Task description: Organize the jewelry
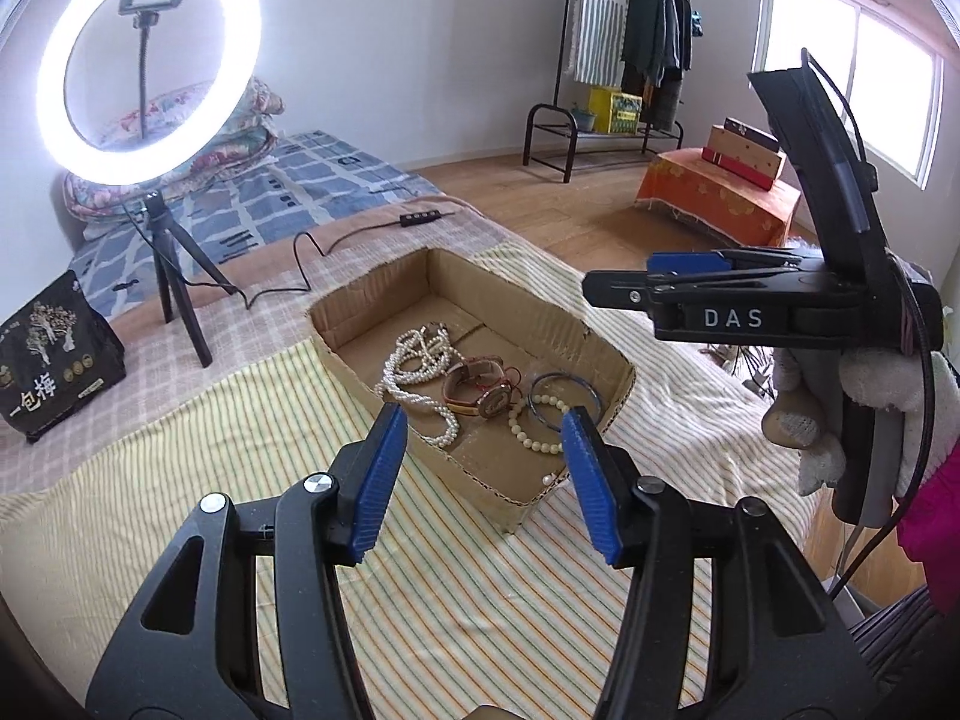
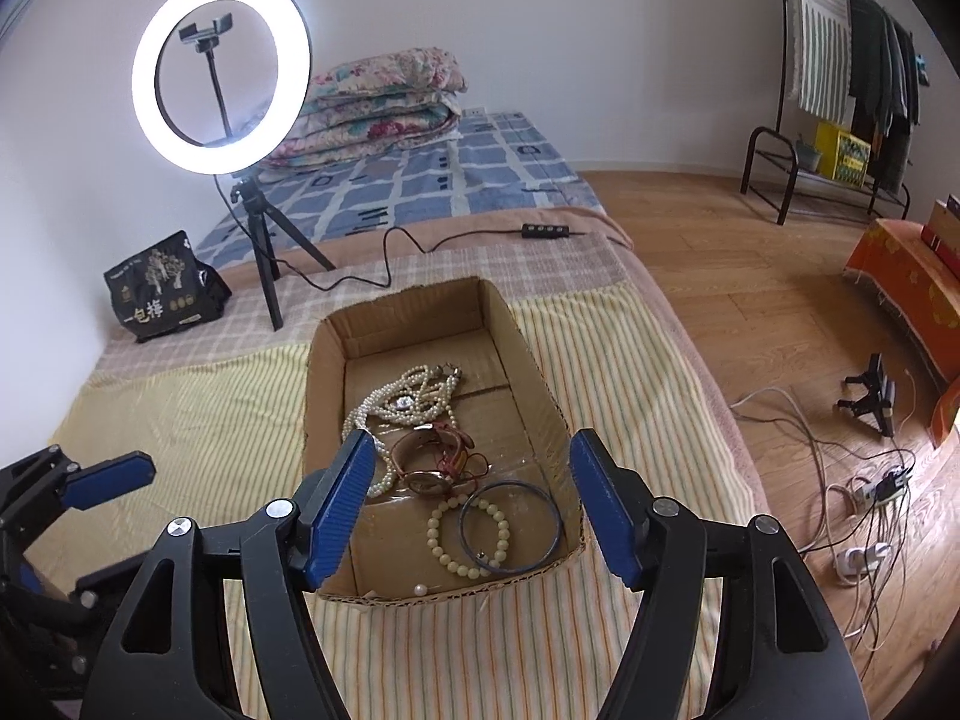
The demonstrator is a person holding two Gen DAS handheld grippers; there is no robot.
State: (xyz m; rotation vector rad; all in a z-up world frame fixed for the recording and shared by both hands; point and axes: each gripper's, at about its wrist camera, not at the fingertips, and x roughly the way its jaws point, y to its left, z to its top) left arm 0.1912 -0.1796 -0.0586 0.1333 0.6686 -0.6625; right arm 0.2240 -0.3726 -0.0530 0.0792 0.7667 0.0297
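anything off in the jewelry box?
Yes. A single loose white pearl bead lies apart by the near wall of the torn-edged brown cardboard box, and the white pearl necklace is tangled in a heap.

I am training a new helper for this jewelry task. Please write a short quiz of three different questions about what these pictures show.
1. True or false: the left tool holds the white pearl necklace.
2. What lies nearest the front wall of the open brown cardboard box: A) the thin dark blue bangle, B) the brown leather watch, C) the pearl necklace?
3. Fill in: the cream bead bracelet partly overlaps the ____.

Key: 1 false, both the left tool and the right tool are open and hold nothing. 2 A. 3 bangle.
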